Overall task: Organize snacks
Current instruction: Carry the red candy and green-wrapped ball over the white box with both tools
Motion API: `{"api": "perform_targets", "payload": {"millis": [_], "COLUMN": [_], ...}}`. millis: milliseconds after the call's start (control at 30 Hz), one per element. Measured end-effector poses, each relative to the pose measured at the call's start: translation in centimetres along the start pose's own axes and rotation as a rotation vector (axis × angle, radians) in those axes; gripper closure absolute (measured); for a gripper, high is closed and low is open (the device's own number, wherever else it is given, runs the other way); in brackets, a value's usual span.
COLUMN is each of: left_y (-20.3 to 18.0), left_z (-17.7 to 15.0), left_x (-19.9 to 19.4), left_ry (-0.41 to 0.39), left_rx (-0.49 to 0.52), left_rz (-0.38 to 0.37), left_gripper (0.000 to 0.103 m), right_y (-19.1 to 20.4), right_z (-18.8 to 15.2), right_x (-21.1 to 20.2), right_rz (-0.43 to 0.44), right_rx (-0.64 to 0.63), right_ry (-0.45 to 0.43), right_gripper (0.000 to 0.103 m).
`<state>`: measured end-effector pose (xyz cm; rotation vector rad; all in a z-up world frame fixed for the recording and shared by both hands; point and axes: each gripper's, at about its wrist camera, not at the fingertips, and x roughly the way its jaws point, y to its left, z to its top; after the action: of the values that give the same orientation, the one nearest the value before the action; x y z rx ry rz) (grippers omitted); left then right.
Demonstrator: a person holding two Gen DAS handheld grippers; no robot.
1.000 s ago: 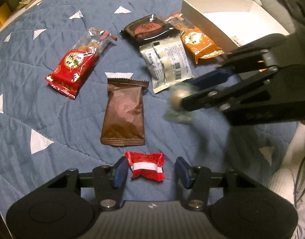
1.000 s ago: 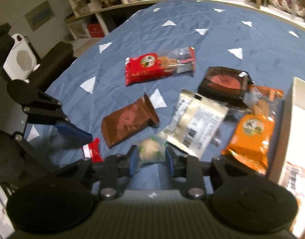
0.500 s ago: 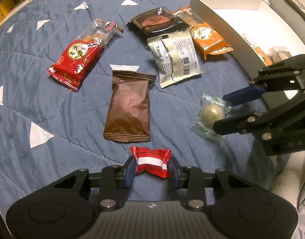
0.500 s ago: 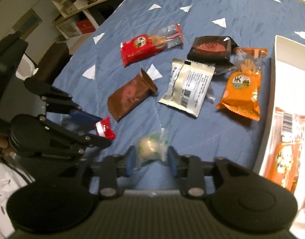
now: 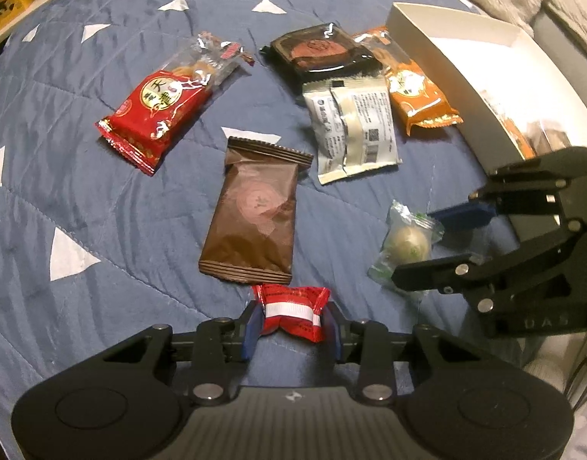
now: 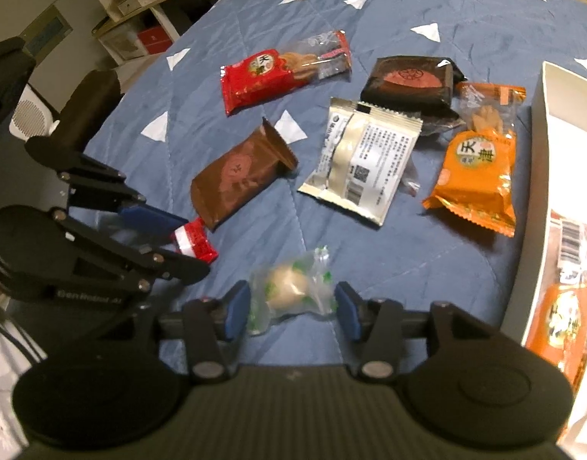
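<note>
My left gripper (image 5: 291,320) is shut on a small red-and-white candy (image 5: 291,312), also seen in the right wrist view (image 6: 193,243). My right gripper (image 6: 293,308) has its jaws parted around a clear-wrapped round sweet (image 6: 289,293), which lies on the blue quilt (image 5: 101,199); in the left wrist view the sweet (image 5: 406,247) sits between the right gripper's fingers (image 5: 431,276). A white box (image 5: 477,76) with some snacks inside stands at the right.
On the quilt lie a brown packet (image 5: 253,214), a red packet (image 5: 159,111), a silver packet (image 5: 353,126), an orange packet (image 5: 416,92) and a dark tray pack (image 5: 320,51). Shelves (image 6: 140,19) stand beyond the bed.
My left gripper closed on the red-and-white candy. My right gripper opened; the clear-wrapped sweet now lies between its parted jaws, nearer the box than a second ago.
</note>
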<state>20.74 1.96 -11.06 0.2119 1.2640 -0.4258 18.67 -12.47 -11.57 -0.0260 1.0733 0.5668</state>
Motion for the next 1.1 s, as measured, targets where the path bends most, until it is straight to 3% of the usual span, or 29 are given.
{"api": "perform_targets", "payload": {"millis": [133,267,667,1100], "left_y": [-0.2,-0.2,-1.2,-2.0], "left_z": [-0.1,-0.5,-1.2,-0.3], "left_x": [-0.4,-1.4,-5.8,-8.3], "left_ry": [-0.018,-0.051,-0.242,-0.394], "left_rx": [0.000,-0.009,-0.065,-0.146], "left_rz": [0.012,0.019,0.064,0.130], "left_gripper": [0.069,0.069,0.069,0.069], "right_y": [0.1,0.3,-0.9,-1.5], "right_z": [0.0,-0.1,0.3,0.5], "right_x": [-0.1,-0.9,-4.8,-8.7], "right_rz": [0.018,0.006,-0.013,-0.058], "right_rx": [-0.002,-0.009,0.041,0.069], "right_ry": [-0.003,-0.022,-0.160,-0.306], "right_gripper": [0.064,0.070,0.071,0.071]}}
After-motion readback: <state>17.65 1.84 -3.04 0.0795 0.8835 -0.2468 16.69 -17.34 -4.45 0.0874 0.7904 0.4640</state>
